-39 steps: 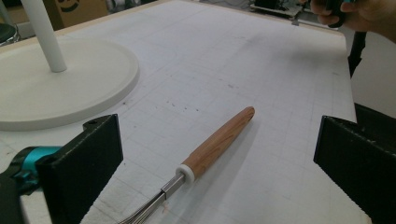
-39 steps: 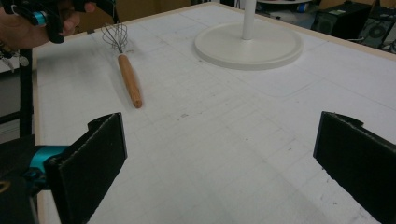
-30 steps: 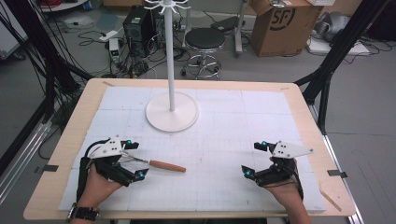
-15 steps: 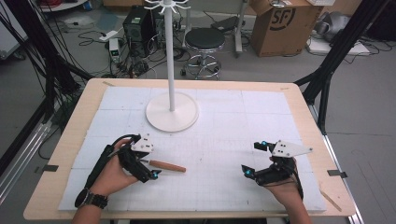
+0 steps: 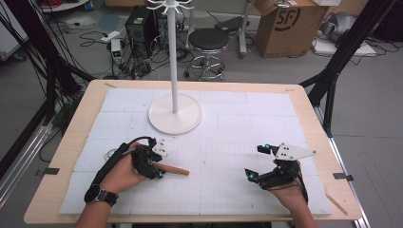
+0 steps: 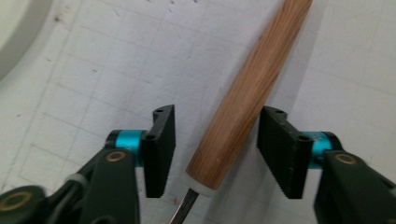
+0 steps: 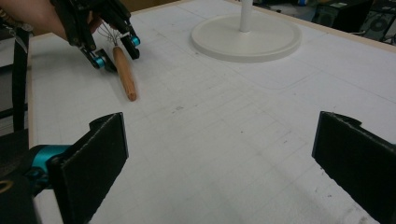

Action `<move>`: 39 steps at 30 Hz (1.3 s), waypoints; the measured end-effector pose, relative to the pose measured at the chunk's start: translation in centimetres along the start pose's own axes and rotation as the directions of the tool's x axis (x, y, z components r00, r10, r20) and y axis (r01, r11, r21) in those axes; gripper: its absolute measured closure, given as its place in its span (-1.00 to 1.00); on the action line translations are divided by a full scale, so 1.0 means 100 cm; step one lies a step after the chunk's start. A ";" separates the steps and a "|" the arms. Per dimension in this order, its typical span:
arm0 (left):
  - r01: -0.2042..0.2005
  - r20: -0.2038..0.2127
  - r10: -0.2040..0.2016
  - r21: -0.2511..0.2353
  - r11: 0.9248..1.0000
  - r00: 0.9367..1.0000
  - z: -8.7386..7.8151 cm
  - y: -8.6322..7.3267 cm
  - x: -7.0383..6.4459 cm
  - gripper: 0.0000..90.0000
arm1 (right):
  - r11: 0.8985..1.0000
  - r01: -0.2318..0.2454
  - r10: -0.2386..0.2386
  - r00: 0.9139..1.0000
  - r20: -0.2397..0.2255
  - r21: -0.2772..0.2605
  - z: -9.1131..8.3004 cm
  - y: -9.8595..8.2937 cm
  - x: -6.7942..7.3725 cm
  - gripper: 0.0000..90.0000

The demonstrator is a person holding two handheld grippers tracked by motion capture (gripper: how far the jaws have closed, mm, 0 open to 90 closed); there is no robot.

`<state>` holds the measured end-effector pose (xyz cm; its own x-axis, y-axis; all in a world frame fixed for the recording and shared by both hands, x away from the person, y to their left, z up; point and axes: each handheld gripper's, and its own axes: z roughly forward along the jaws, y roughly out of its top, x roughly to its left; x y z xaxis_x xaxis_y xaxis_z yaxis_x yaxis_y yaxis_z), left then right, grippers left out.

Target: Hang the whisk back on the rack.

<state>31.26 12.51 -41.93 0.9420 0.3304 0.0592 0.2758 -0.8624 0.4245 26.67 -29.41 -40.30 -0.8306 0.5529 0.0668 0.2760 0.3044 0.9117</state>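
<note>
1. High view: the table (image 5: 71,156) carries a white gridded mat (image 5: 266,123). Behind it the room holds a black stool (image 5: 208,40), a cardboard box (image 5: 285,21) and loose cables on the floor.
2. A white stand (image 5: 175,113) rests on its round base at the far centre of the mat.
3. The right claw (image 5: 259,164) hangs wide and holds nothing, near the right edge.
4. The left claw (image 6: 215,151) is spread around the wooden-handled tool (image 6: 247,93), which lies flat on the mat, front left; neither pad touches it.
5. Recommended: centre the handle between the pads, keep them level with the mat, and close just above the white collar.
</note>
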 end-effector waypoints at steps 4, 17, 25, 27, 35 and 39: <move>-0.009 0.030 0.010 -0.006 1.000 1.000 -0.001 0.000 0.001 0.28 | 1.000 -0.002 0.002 1.000 0.003 -0.005 -0.001 0.000 -0.001 -0.95; -0.075 0.039 0.072 0.088 0.993 0.997 0.000 0.015 -0.004 0.50 | 1.000 0.000 0.000 1.000 0.005 -0.002 0.000 0.001 0.000 -0.95; -0.060 0.046 0.057 0.087 0.994 0.997 -0.002 0.014 -0.002 0.61 | 1.000 0.001 -0.001 1.000 0.008 -0.004 -0.001 0.000 -0.001 -0.95; -0.059 0.055 0.055 0.067 0.996 0.997 -0.005 0.013 -0.001 0.61 | 1.000 0.002 -0.002 1.000 0.006 -0.004 -0.001 0.000 -0.001 -0.95; 0.040 0.044 -0.034 -0.161 0.986 0.998 -0.040 0.005 0.006 0.61 | 1.000 -0.003 0.003 1.000 0.009 -0.001 -0.001 0.000 -0.001 -0.95; 0.067 0.030 -0.061 -0.245 0.967 0.998 -0.063 0.007 0.011 0.61 | 1.000 -0.004 0.004 1.000 0.009 -0.001 -0.001 0.000 -0.001 -0.95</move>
<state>31.24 14.70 -35.92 0.9288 0.3706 0.0057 0.2826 -0.7180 0.6361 26.72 -29.54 -40.24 -0.8253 0.5607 0.0669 0.2788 0.3016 0.9118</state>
